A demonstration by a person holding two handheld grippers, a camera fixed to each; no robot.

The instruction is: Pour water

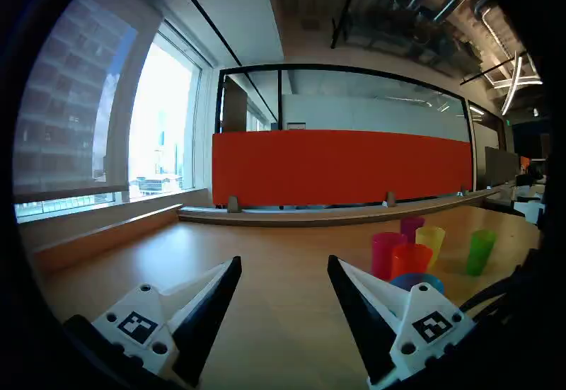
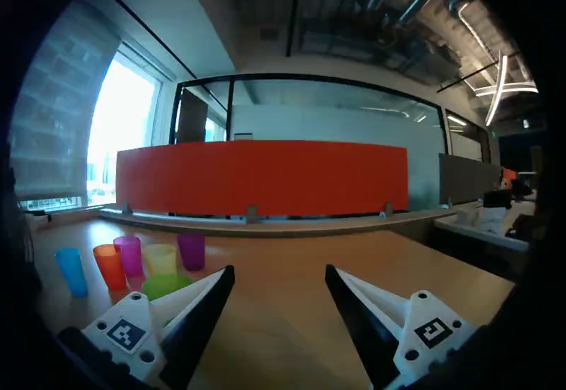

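Several coloured plastic cups stand in a cluster on a wooden table. In the left gripper view they lie to the right: red, purple, yellow, orange, green, and a blue one partly behind the right finger. My left gripper is open, with nothing between its fingers. In the right gripper view the cups sit to the left: blue, orange, magenta, yellow, purple, green. My right gripper is open and holds nothing.
A red partition runs along the table's far edge, with glass walls behind it. A bright window with a low sill is on the left. More desks with objects stand at the far right.
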